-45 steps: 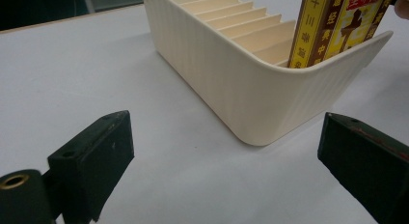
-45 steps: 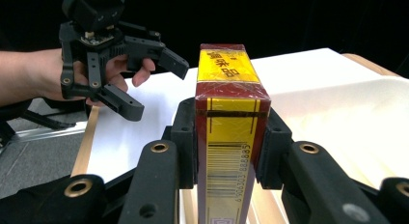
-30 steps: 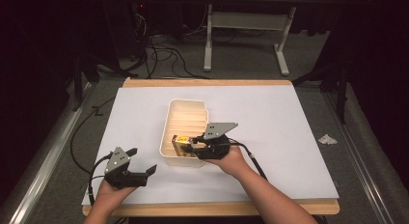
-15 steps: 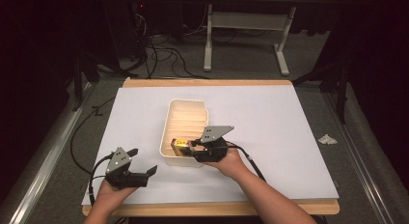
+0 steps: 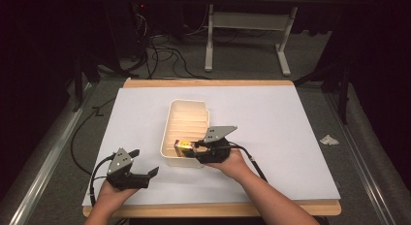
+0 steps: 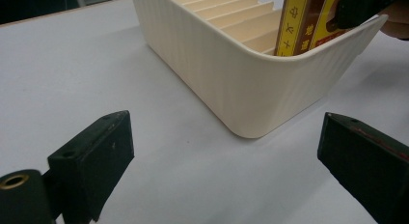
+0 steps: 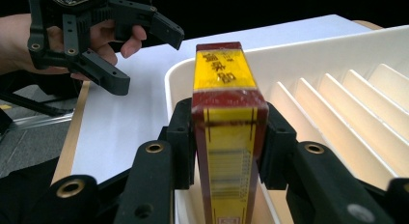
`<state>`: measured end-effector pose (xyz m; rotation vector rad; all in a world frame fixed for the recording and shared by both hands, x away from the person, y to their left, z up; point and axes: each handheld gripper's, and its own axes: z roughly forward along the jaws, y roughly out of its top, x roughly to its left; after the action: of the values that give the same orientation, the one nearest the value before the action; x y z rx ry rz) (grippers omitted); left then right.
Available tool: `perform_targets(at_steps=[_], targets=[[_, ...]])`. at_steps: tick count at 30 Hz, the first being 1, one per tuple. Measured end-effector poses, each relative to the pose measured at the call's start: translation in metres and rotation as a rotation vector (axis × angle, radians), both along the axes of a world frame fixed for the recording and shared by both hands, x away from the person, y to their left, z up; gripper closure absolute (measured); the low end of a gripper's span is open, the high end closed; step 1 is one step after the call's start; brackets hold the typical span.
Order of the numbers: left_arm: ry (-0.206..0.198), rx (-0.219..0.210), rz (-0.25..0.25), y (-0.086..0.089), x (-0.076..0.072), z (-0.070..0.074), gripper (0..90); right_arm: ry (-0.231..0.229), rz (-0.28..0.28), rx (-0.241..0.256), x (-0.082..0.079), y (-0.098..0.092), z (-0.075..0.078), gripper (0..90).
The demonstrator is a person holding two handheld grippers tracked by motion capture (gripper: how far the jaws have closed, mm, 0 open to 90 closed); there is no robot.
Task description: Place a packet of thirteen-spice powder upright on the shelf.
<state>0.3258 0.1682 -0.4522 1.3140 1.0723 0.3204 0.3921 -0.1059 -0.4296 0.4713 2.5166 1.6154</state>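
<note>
A yellow-and-red box (image 7: 226, 132) is clamped between the jaws of the right hand-held gripper (image 5: 196, 148) and is held upright at the near end of a cream slotted tray (image 5: 169, 130), inside its rim, just off the middle of the white-covered desk (image 5: 271, 118). In the right gripper view, the box is pressed on both flanks by the black pads, with the tray's ribbed dividers (image 7: 347, 103) seen at 2 o'clock of it. The left hand-held gripper (image 5: 145, 174) is held at about 7 o'clock of the tray, near the desk's front edge, with its jaws spread wide and nothing between them. In the left gripper view, the tray's rounded corner (image 6: 251, 93) is framed between the two open jaws, apart from both, and the box (image 6: 308, 21) is seen standing behind the rim at 1 o'clock.
</note>
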Motion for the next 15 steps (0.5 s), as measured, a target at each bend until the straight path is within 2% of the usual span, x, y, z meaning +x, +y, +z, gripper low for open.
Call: perform_targets(at_steps=[3, 15], targets=[[0.002, 0.002, -0.002, -0.0003, 0.0, -0.0003, 6.5, 0.011, -0.01, 0.005, -0.0013, -0.0017, 0.0009, 63.8], [0.002, 0.005, -0.005, -0.0016, 0.0004, -0.0007, 6.4, 0.004, -0.01, 0.003, -0.0021, -0.0041, 0.0024, 61.7]])
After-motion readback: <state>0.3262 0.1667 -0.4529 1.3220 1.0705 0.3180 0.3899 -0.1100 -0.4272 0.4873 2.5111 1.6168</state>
